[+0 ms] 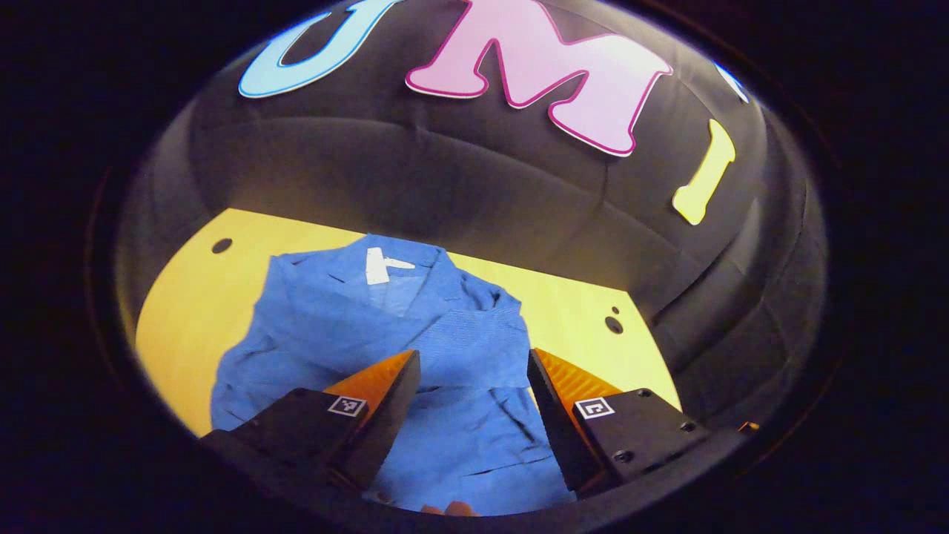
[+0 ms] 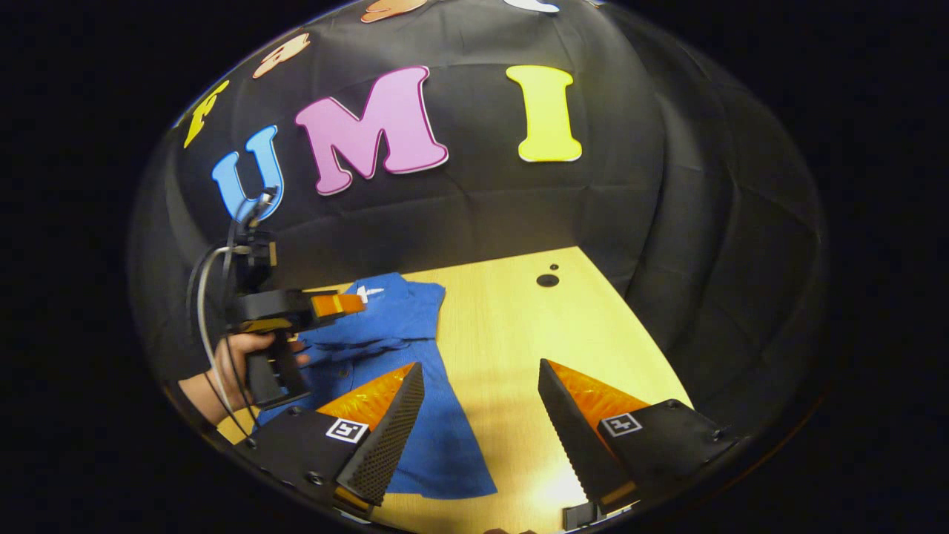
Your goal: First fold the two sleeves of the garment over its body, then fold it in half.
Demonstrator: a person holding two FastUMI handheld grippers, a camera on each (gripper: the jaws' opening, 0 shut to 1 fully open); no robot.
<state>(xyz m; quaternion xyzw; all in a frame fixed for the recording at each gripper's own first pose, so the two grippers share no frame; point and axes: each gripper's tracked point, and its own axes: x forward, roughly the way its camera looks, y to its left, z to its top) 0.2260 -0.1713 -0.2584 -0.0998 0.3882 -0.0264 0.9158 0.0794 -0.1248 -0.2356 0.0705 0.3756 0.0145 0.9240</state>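
Just below my left gripper (image 1: pixel 474 386), jaws wide and holding nothing, lies the blue garment (image 1: pixel 415 334) on the yellow table (image 1: pixel 193 297), collar away from me. My right gripper (image 2: pixel 482 415) hangs open too, the garment's edge under it. Sleeves look folded in; halving seems next: pinch the near hem.

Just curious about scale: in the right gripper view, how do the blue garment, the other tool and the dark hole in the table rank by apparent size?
1. blue garment
2. left tool, though it sits nearer the camera
3. dark hole
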